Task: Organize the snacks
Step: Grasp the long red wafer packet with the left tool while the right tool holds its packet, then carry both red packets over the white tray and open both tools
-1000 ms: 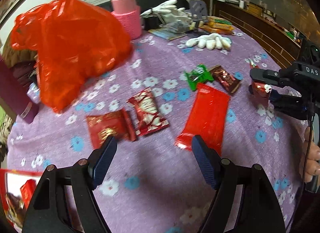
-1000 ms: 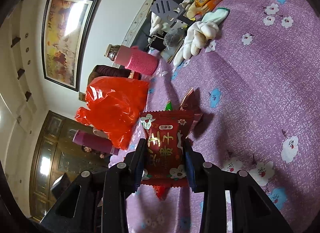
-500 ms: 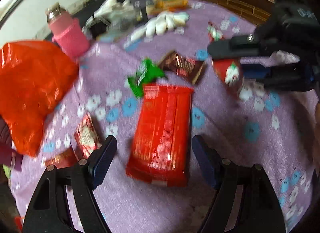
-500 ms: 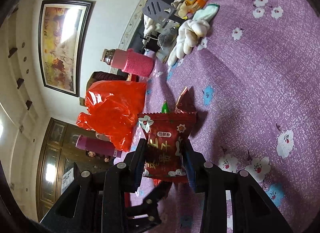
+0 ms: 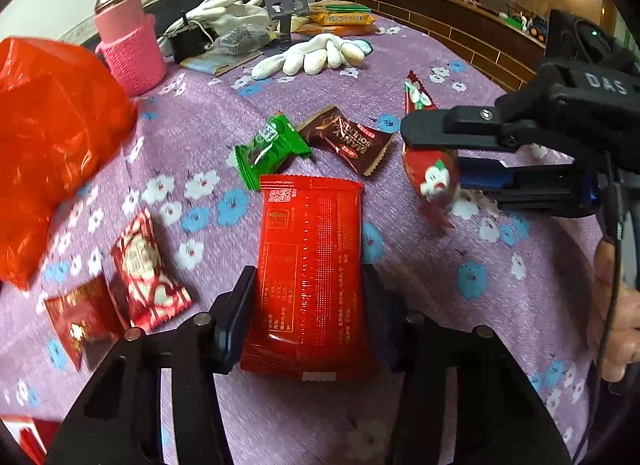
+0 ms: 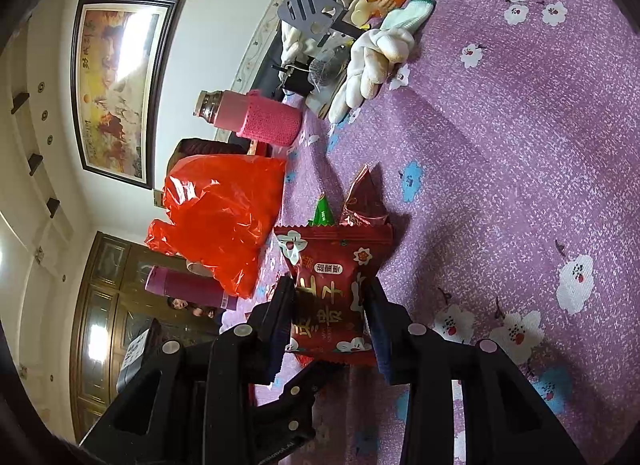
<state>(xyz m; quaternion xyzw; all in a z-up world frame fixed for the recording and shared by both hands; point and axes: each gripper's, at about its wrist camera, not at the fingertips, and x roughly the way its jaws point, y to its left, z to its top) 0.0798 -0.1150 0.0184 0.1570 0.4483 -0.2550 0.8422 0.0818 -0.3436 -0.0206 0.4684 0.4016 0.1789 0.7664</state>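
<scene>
Currently, my left gripper (image 5: 308,305) is clamped on the near end of the long red snack pack (image 5: 310,269), which lies flat on the purple floral tablecloth (image 5: 420,285). My right gripper (image 6: 328,319) is closed on a small red snack packet (image 6: 330,293), held above the cloth at right.

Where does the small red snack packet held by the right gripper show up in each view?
Left wrist view: the small red snack packet sits at right of centre, pinched in the right gripper above the cloth.
Right wrist view: lower centre, between that gripper's fingers.
Shared landmark: the pink bottle, upper left in the left view, left of centre in the right.
</scene>
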